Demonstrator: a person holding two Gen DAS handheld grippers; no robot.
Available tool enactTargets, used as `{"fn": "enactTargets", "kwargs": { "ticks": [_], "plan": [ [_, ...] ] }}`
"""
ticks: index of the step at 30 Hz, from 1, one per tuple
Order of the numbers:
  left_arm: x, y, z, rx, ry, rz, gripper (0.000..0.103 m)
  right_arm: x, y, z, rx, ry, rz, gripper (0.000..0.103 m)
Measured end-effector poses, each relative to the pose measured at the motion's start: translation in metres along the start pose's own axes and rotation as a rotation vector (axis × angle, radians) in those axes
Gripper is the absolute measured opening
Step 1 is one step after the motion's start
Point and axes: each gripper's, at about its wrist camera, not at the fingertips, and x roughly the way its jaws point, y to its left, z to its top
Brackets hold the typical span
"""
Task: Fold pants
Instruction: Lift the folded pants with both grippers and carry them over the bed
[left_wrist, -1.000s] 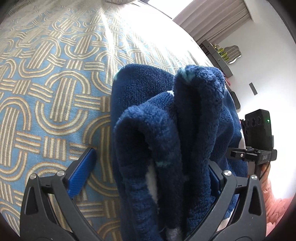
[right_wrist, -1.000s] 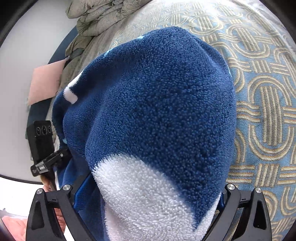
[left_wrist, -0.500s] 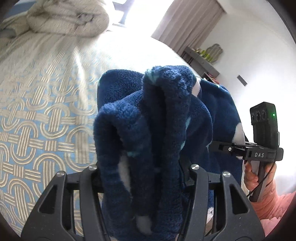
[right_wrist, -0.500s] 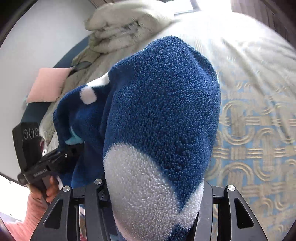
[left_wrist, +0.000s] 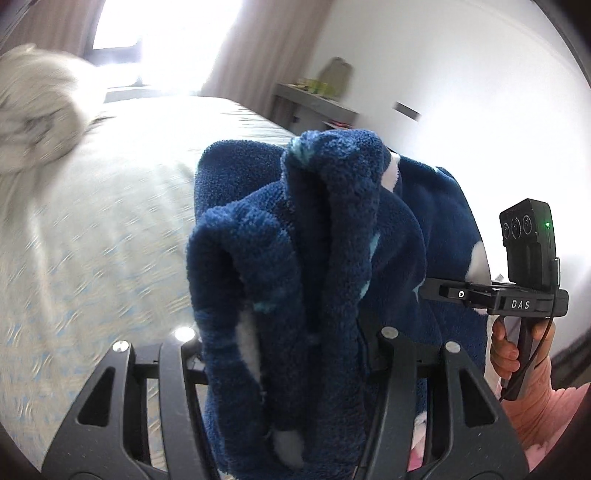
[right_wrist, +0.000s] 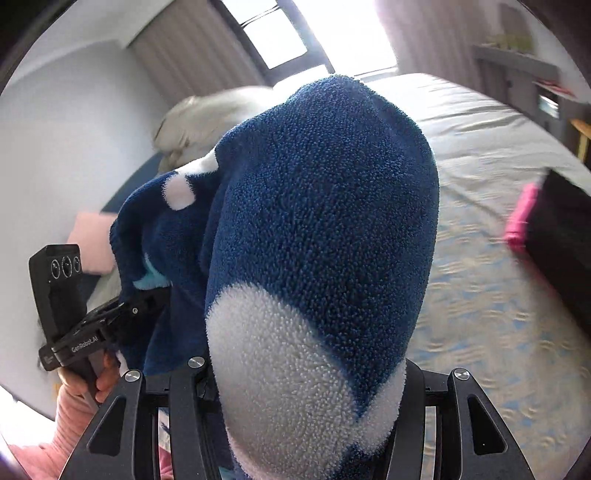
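The pants (left_wrist: 332, 240) are thick dark blue fleece with white patches. A bunched fold of them stands between the fingers of my left gripper (left_wrist: 291, 347), which is shut on it. In the right wrist view another thick fold of the pants (right_wrist: 325, 221), with a large white patch, fills the jaws of my right gripper (right_wrist: 306, 373), also shut on it. The fabric hangs between the two grippers, raised above the bed. The right gripper (left_wrist: 480, 295) shows at the right edge of the left wrist view, and the left gripper (right_wrist: 110, 317) at the left edge of the right wrist view. The fleece hides the pads.
The bed (left_wrist: 92, 229) with its pale patterned cover lies below. A rolled grey duvet (left_wrist: 33, 110) sits at its far end. A pink cloth (right_wrist: 521, 218) and a dark object (right_wrist: 561, 240) lie on the bed's right side. A wall shelf (left_wrist: 314, 99) stands beyond.
Both grippers closed on the pants and lifted them off the bed. The cover has dropped further below, and more of the room shows.
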Motion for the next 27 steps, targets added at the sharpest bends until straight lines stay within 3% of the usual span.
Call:
{"fn": "enactTargets", "kwargs": {
  "ticks": [14, 19, 27],
  "plan": [
    [0.118, -0.130, 0.102, 0.246, 0.110, -0.164, 0.056, -0.106, -0.124, 0.018, 0.208, -0.202, -0.149, 0.053],
    [0.172, -0.173, 0.128, 0.333, 0.130, -0.221, 0.056, -0.149, -0.185, 0.020, 0.268, -0.257, -0.235, 0.053],
    [0.255, -0.204, 0.151, 0.372, 0.207, -0.260, 0.056, -0.156, -0.250, 0.026, 0.377, -0.272, -0.320, 0.053]
  ]
}}
